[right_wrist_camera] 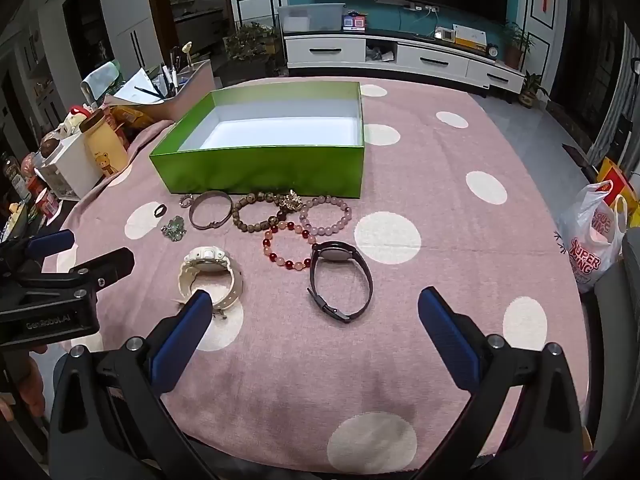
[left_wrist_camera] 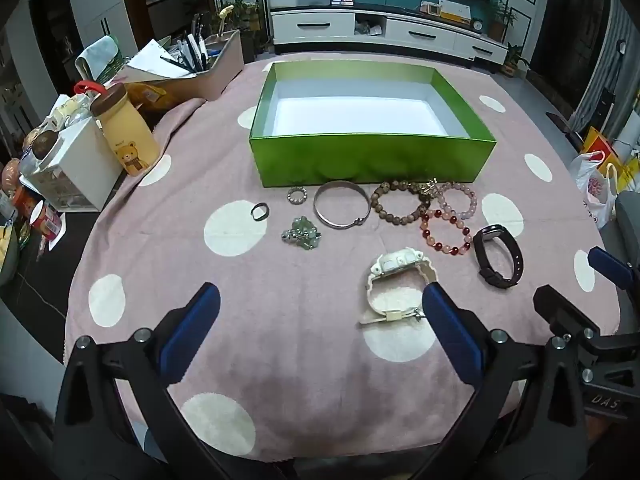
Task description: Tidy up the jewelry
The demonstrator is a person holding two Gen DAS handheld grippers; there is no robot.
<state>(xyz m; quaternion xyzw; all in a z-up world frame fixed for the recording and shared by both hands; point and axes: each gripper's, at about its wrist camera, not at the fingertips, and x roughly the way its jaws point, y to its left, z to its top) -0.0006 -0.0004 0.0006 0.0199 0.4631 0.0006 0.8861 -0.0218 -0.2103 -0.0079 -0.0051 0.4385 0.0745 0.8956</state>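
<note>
- Readable writing: "GenRobot.AI" on the body of the left tool as seen from the right wrist; "DAS" on the black body of the right tool seen from the left wrist; "SUPER" and part of "KING" in red on a white plastic bag off the worktop's right edge
- A cream bottle at the left carries a bear picture; its small print is too blurred to read
- Left tool: jaws spread wide, holding nothing; its right blue finger overlaps the strap of the white watch in the picture, whether it touches cannot be told
- Right tool: jaws spread wide, holding nothing, hovering over the pink dotted cloth with the black watch between its fingers further ahead
- The green box sits open in the middle of the worktop, its white inside showing
- The jewelry lies on the cloth just in front of the box: a small dark ring, a sparkly ring, a silver bangle, a green bead cluster, a brown bead bracelet, a pale pink bead bracelet and a red bead bracelet
- The two watches lie nearer the tools than the bracelets, the white one left of the black one
</note>
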